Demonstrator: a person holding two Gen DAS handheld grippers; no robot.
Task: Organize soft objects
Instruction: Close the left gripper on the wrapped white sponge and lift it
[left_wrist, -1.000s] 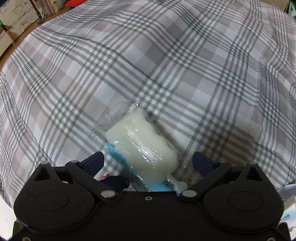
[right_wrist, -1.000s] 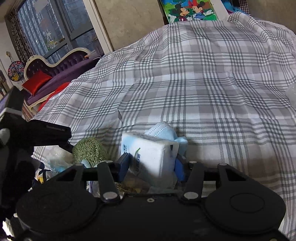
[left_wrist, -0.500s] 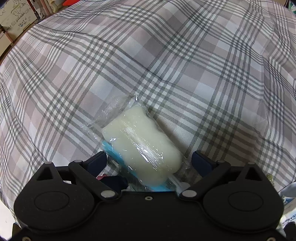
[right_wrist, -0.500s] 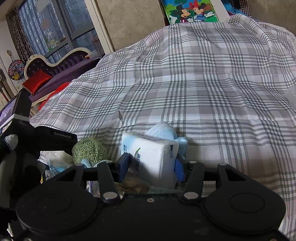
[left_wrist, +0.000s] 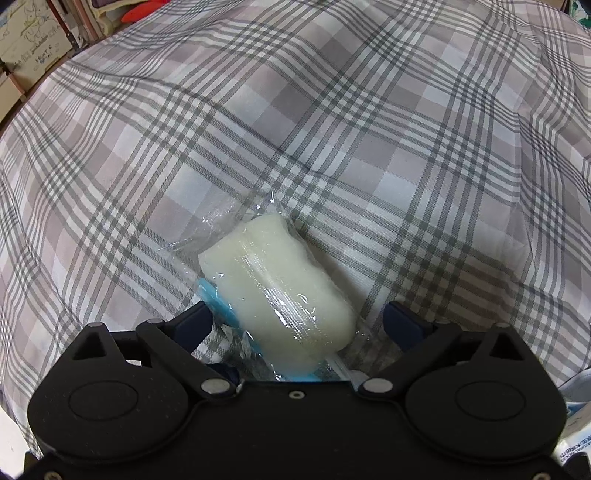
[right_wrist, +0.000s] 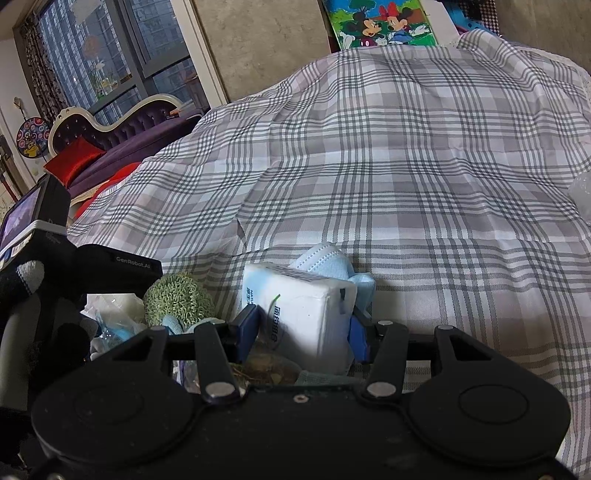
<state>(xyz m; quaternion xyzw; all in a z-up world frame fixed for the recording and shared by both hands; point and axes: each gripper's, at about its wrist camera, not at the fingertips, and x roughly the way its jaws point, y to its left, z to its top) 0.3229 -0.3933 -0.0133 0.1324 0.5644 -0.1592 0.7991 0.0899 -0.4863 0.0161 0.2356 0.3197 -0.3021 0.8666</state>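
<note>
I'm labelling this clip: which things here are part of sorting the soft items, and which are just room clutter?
Part of the job:
- wrapped sponge, between the open left tool
- tissue pack, clamped in the right tool
- face mask
- green knitted scrubber

Just lying about:
- plaid cloth
- cartoon picture
- red cushion
- dartboard

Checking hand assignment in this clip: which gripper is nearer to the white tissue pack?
Right. The right gripper has its fingers closed on the tissue pack. The left gripper is over a plastic-wrapped sponge elsewhere on the plaid cloth, fingers apart.
</note>
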